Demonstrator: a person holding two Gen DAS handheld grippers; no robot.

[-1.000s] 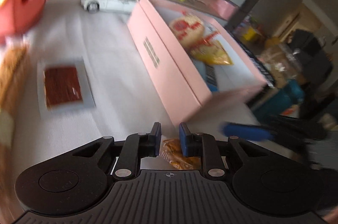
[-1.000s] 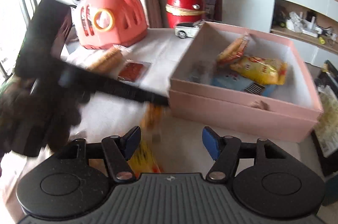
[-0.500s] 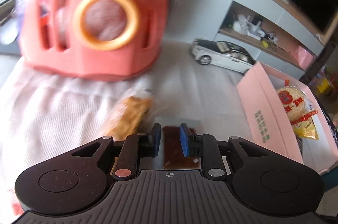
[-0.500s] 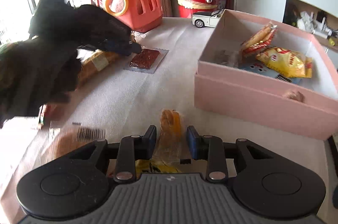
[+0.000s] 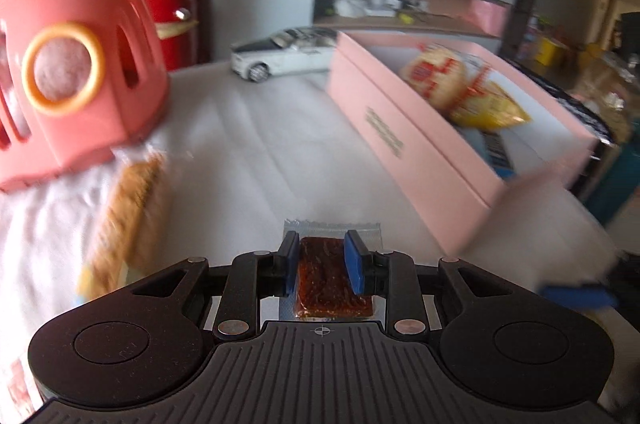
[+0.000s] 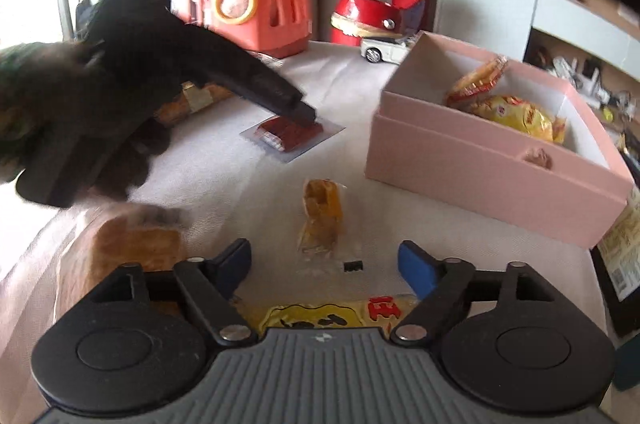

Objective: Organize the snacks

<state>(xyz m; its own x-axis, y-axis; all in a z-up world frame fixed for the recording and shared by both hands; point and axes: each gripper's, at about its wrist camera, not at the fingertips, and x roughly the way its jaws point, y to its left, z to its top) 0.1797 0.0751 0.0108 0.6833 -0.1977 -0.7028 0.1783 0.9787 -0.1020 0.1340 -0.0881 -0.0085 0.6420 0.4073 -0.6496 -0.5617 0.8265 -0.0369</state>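
A flat clear packet with a red-brown slab (image 5: 328, 276) lies on the white cloth. My left gripper (image 5: 322, 258) stands over it; its jaws are opening, still narrow, with the slab showing between and under the tips. In the right wrist view the left gripper (image 6: 306, 114) touches down on that packet (image 6: 292, 136). My right gripper (image 6: 326, 262) is opening wide, nothing pressed by its pads; a small orange snack packet (image 6: 322, 220) lies just ahead of them. The pink box (image 6: 480, 160) (image 5: 400, 144) holds a yellow bag (image 6: 516, 116) and other snacks.
A coral toy carrier (image 5: 72, 84), a red container (image 6: 372, 12) and a white toy car (image 5: 288, 56) stand at the back. A wrapped bread stick (image 5: 128, 216), a bread pack (image 6: 132, 248) and a yellow packet (image 6: 328, 316) lie on the cloth. The table ends right of the box.
My left gripper swung from the orange snack at the front to the red-brown packet. The right gripper shut around the orange snack, then opened wide, leaving it on the cloth.
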